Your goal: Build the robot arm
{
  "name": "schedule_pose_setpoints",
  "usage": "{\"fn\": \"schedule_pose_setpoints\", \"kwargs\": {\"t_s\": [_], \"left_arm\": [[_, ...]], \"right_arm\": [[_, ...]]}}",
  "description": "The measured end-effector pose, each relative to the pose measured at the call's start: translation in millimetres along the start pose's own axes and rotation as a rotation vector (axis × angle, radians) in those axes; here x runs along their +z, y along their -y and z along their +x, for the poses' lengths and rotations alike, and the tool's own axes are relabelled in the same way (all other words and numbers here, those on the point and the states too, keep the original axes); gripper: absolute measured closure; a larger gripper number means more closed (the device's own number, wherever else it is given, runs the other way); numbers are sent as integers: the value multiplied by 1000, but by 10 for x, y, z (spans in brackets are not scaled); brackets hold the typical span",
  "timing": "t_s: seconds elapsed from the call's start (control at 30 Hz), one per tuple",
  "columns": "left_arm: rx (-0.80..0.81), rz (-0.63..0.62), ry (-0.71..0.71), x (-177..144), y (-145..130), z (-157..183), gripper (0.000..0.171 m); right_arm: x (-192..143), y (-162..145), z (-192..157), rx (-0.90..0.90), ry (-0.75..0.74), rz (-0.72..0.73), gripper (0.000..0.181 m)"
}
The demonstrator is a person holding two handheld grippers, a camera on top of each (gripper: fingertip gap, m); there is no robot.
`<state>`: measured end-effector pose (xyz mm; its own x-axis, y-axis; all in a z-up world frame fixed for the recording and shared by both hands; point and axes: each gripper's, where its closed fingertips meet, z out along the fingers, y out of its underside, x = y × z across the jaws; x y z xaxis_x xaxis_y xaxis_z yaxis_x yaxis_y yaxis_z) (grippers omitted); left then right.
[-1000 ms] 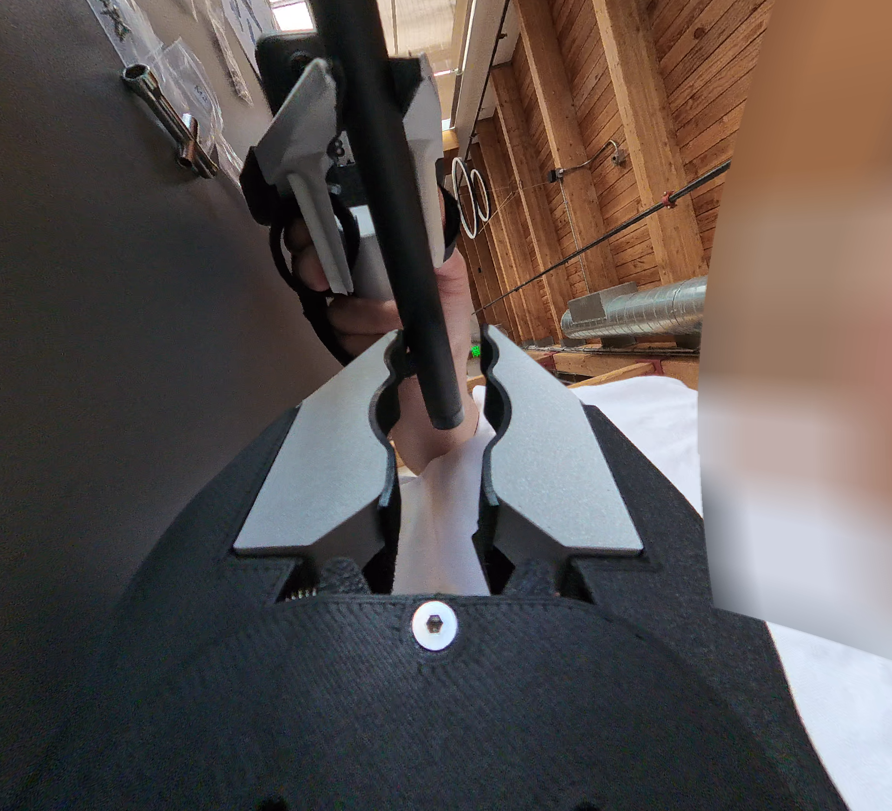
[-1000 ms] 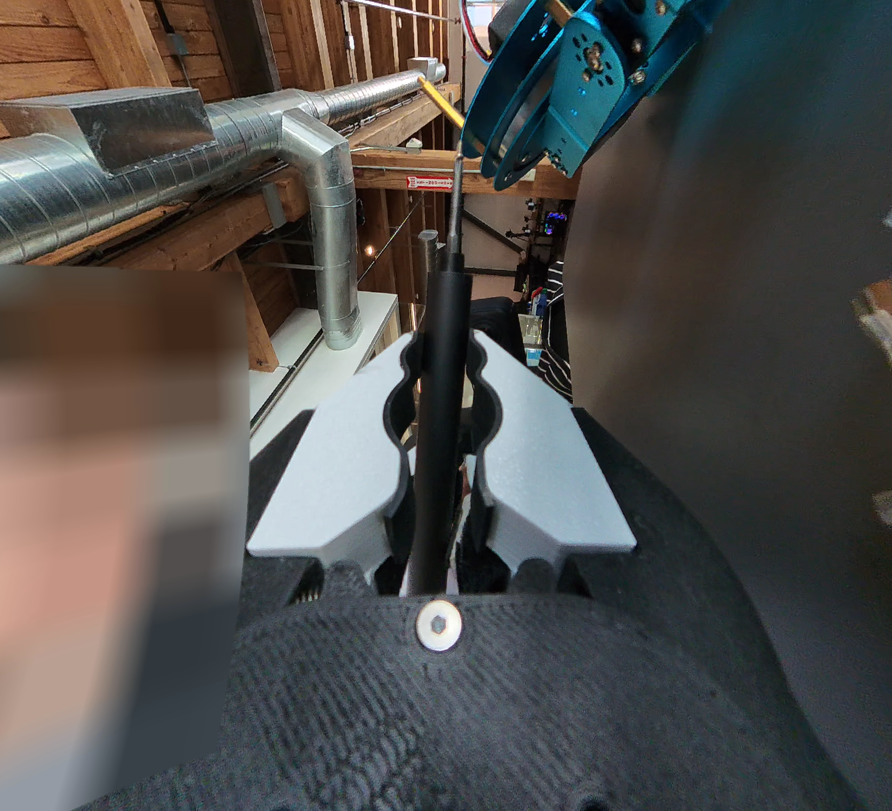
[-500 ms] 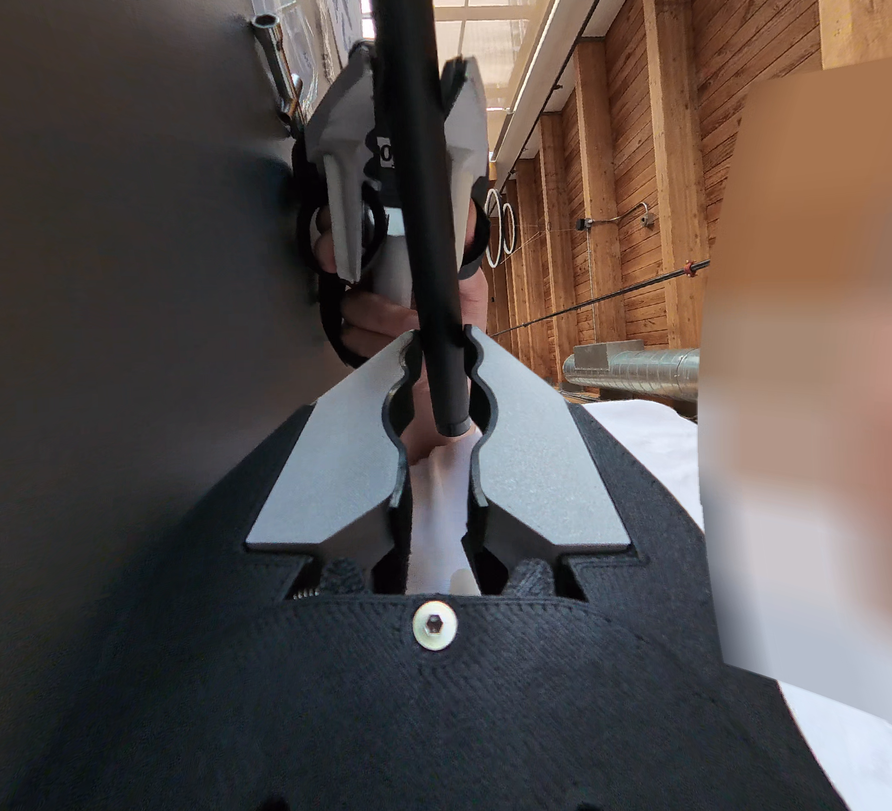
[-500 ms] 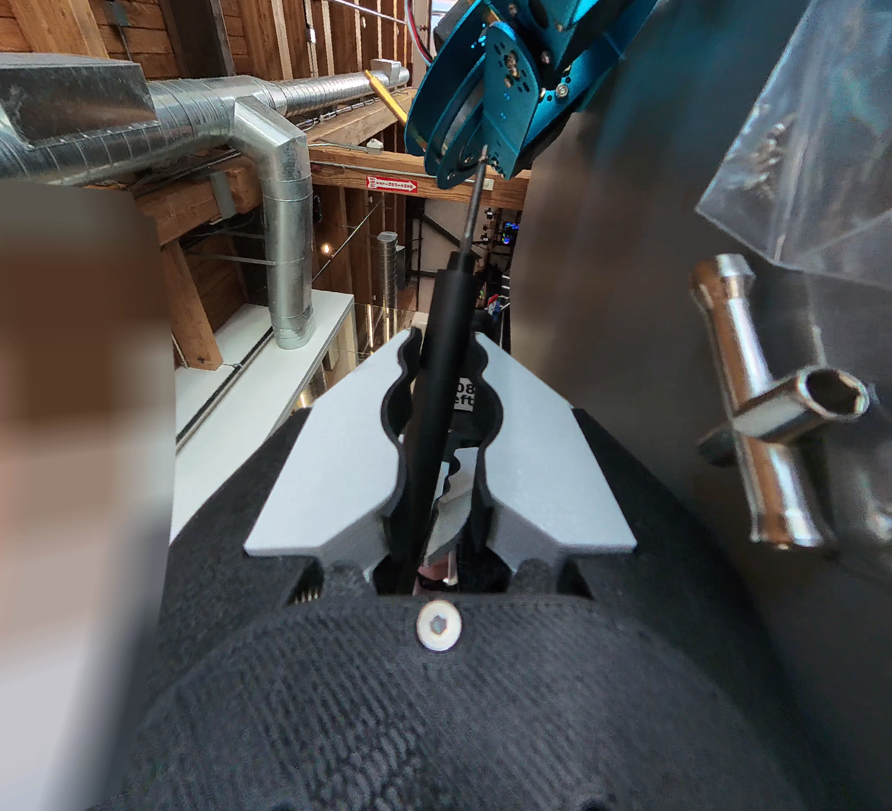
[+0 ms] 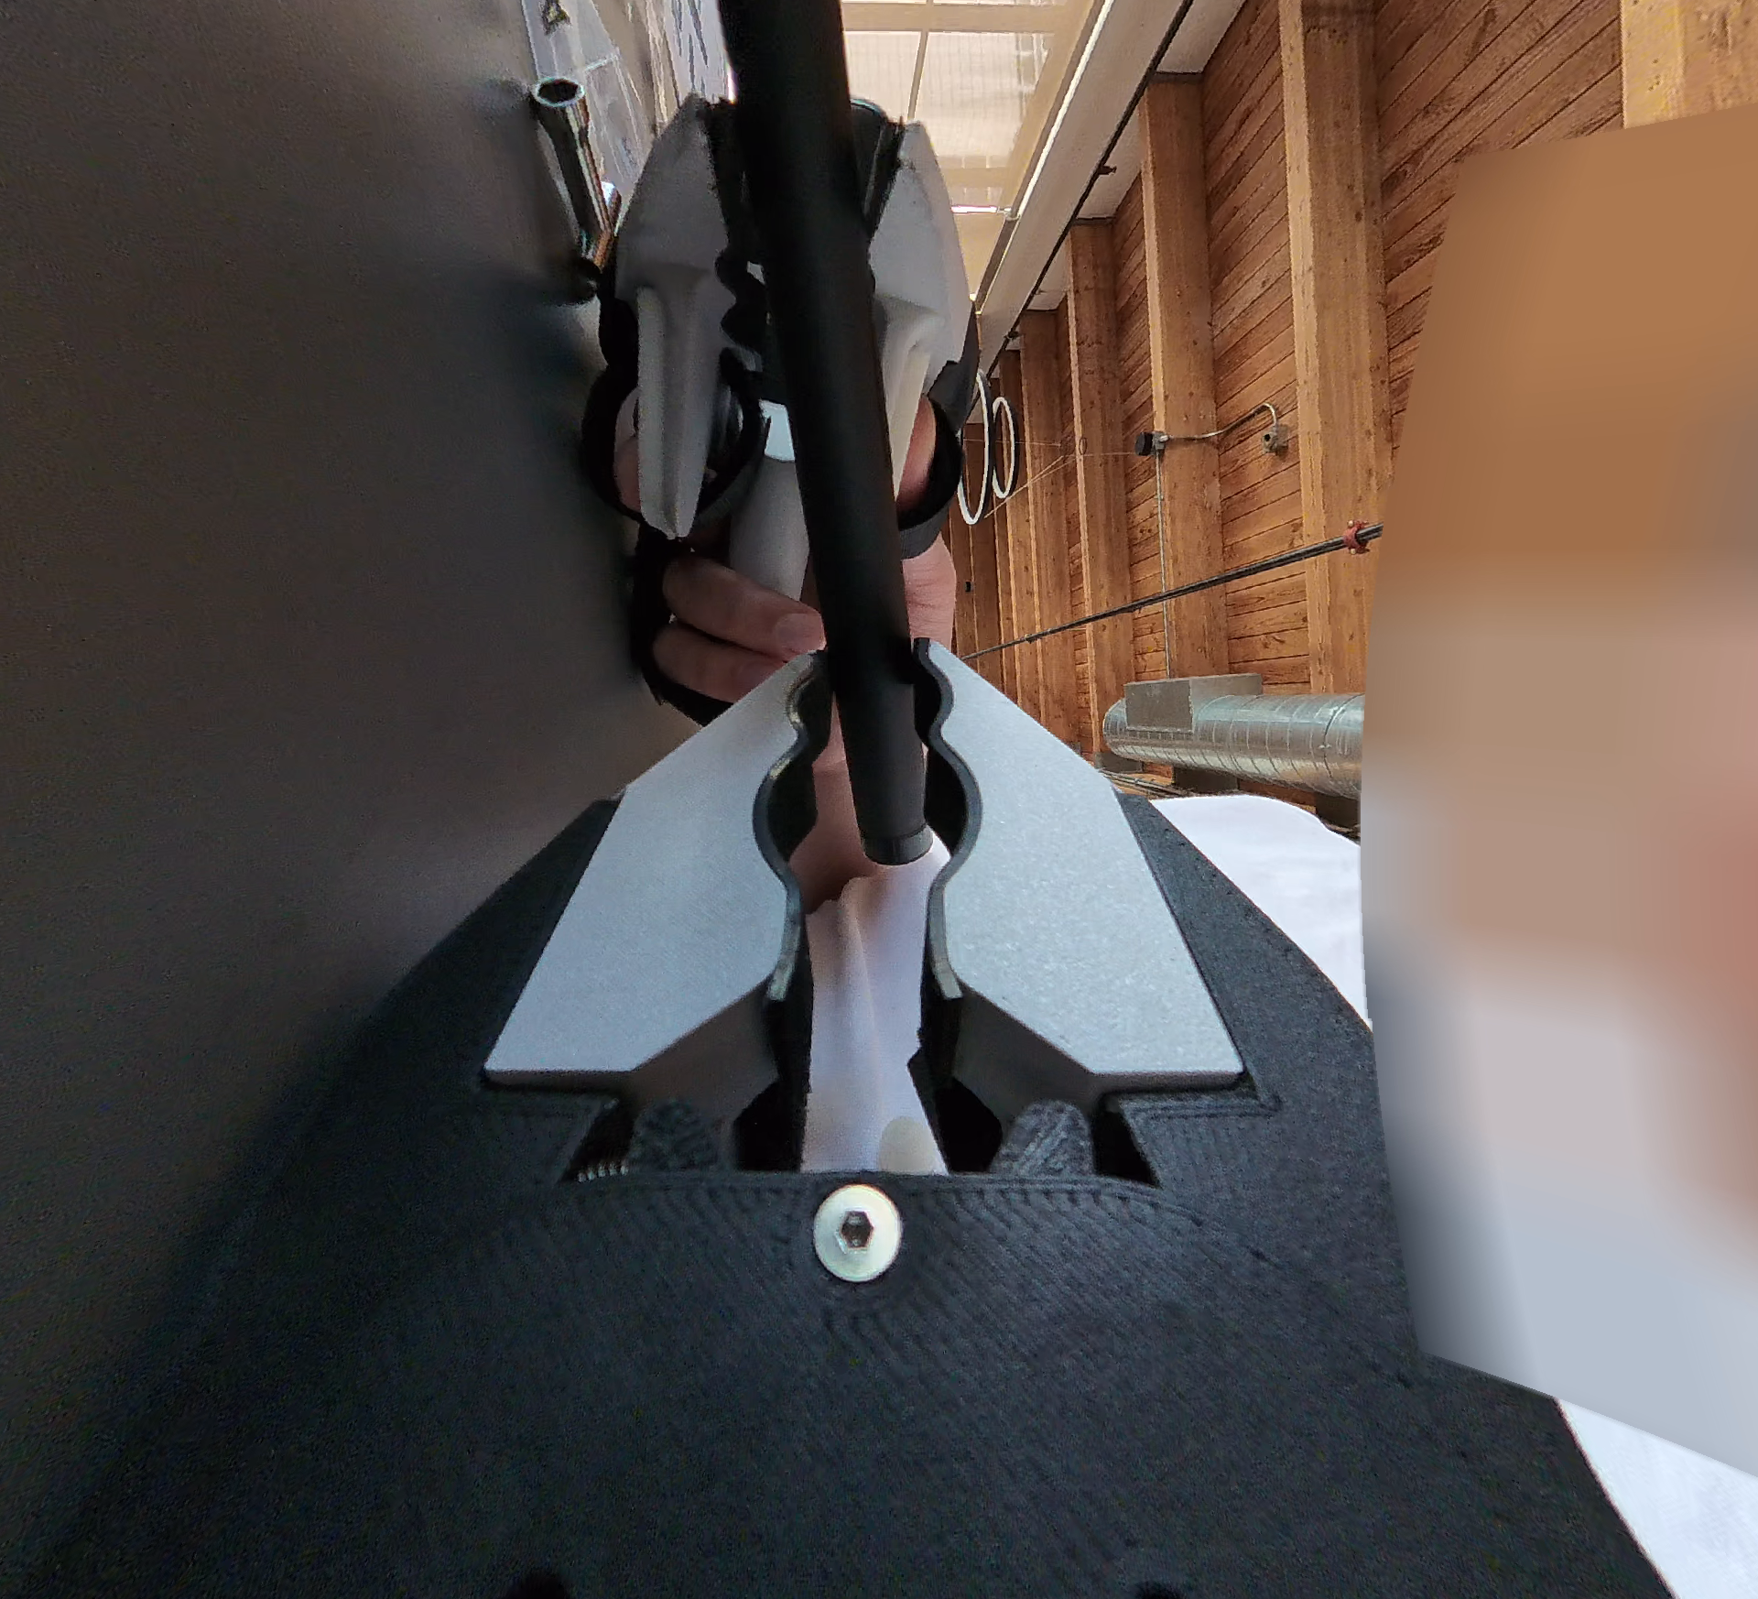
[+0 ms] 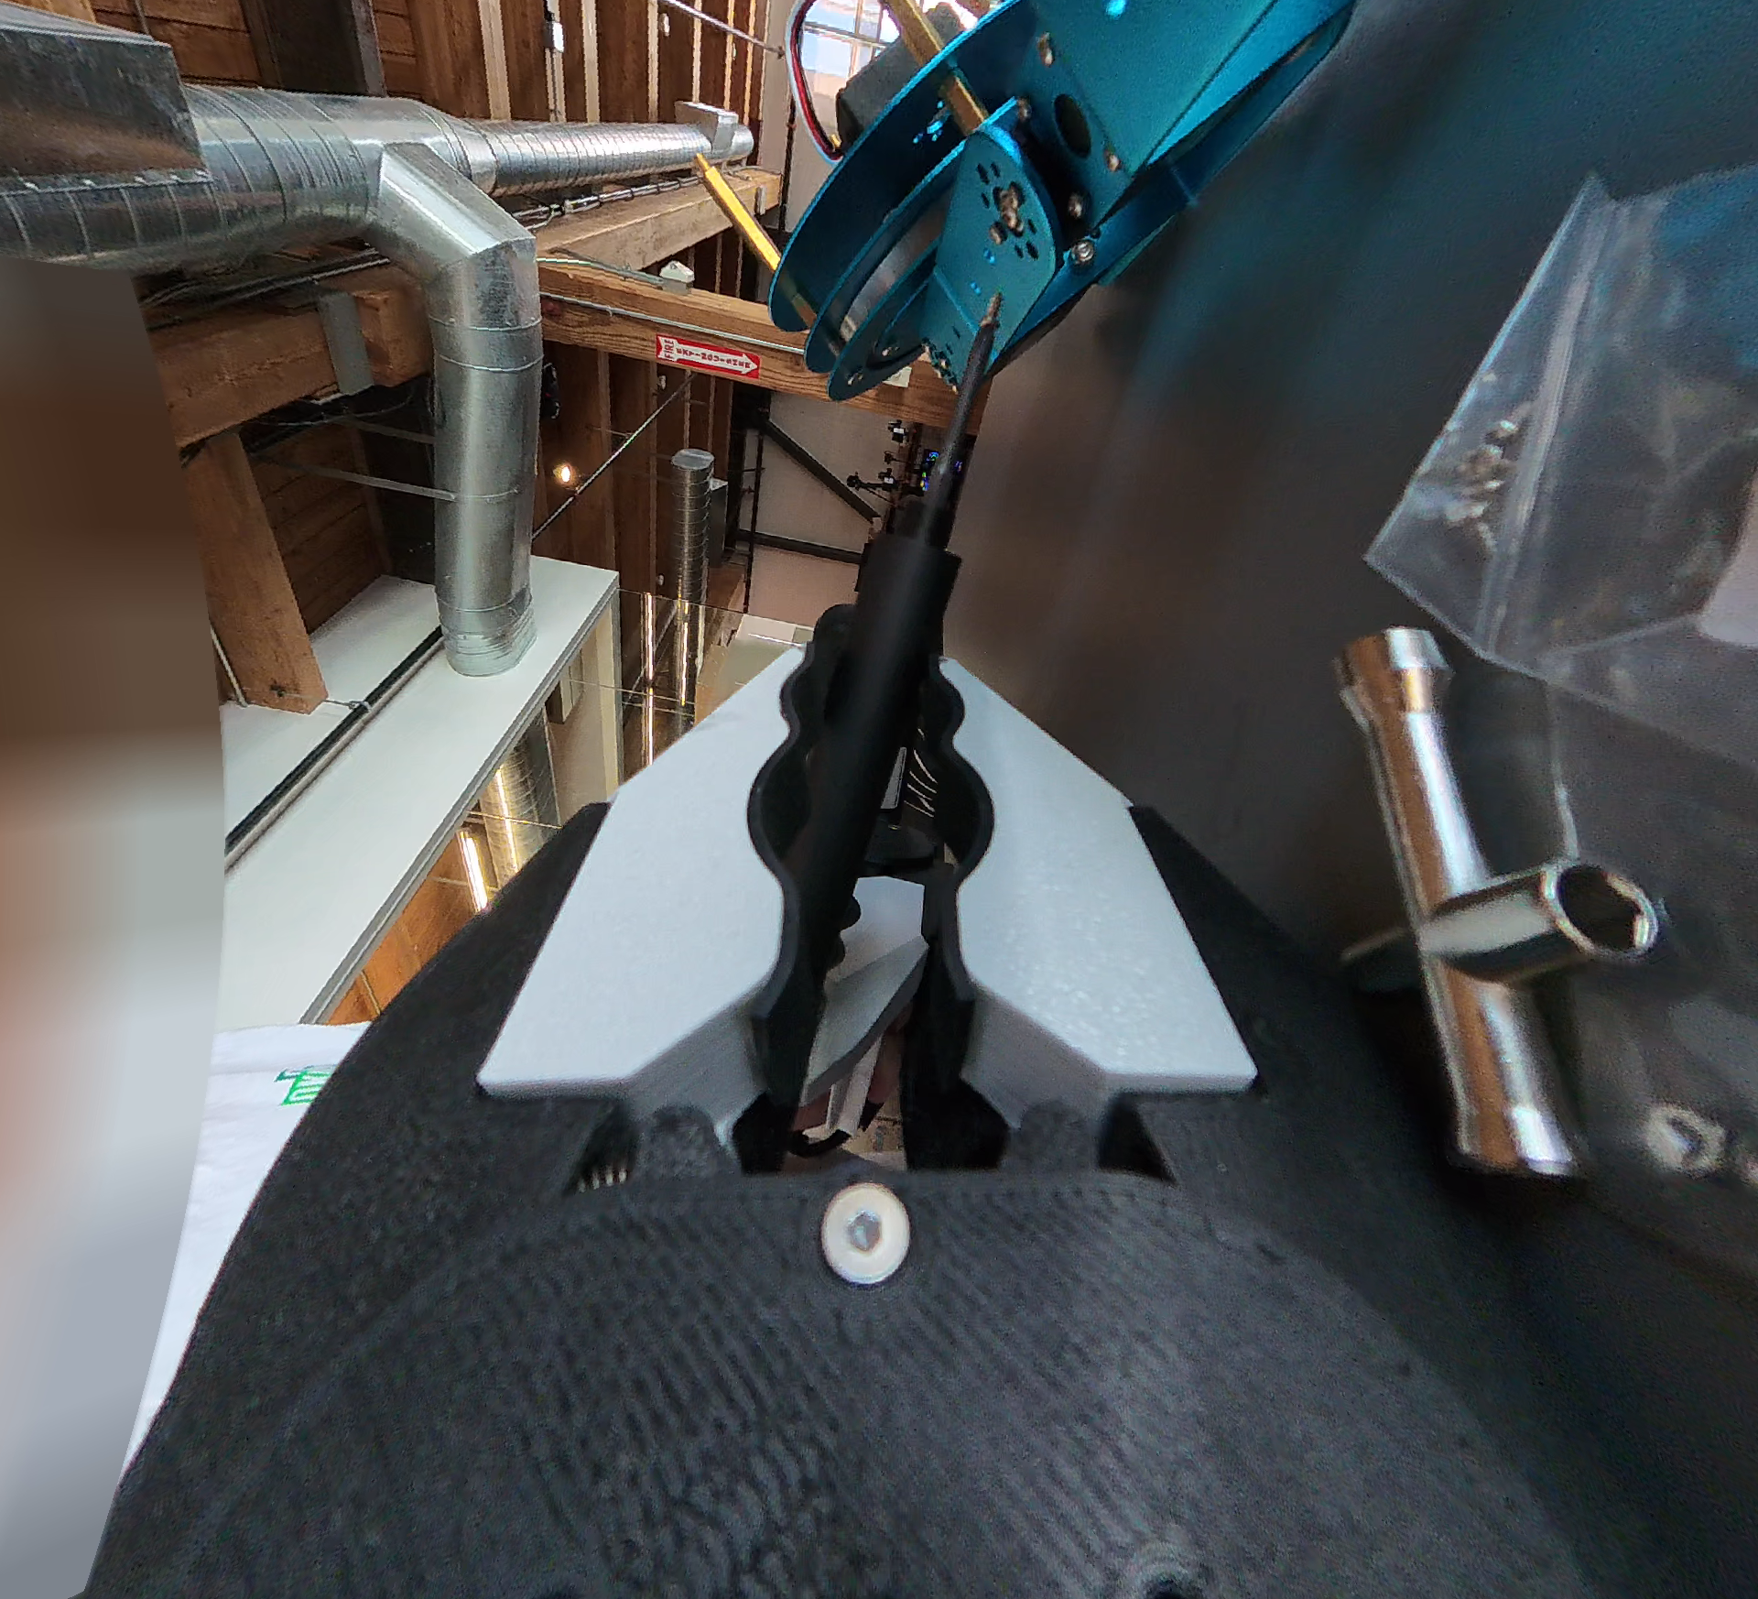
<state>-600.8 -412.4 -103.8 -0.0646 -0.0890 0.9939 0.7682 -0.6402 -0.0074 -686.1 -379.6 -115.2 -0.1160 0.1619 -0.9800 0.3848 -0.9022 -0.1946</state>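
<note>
A slim screwdriver [image 6: 861,802] with a smooth, matte black cylindrical handle and a thin dark metal shaft is clamped in the right tool [image 6: 864,697], between grey wavy-edged fingers [image 6: 666,916]. Its tip is held just at, perhaps touching, a glossy blue anodised metal assembly [image 6: 1075,126] of round plates, screws and brass standoffs, near the far edge of the dark matte tabletop [image 6: 1237,507]. The left tool [image 5: 861,678] is seen parted, its textured grey fingers [image 5: 1056,916] flanking the handle's butt end [image 5: 894,835] without clear contact. A chrome cross-shaped socket wrench [image 6: 1465,916] and a clear plastic bag [image 6: 1598,450] of small hardware lie on the tabletop just right of the right tool. A bare hand [image 5: 752,630] is wrapped around the right tool's grip.
</note>
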Motion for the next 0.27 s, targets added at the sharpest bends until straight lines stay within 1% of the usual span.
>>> {"fn": "schedule_pose_setpoints", "kwargs": {"t_s": [0.27], "left_arm": [[1,-5,1,23,17,7,156]], "right_arm": [[-10,27,-6,-15,-2,2,161]]}}
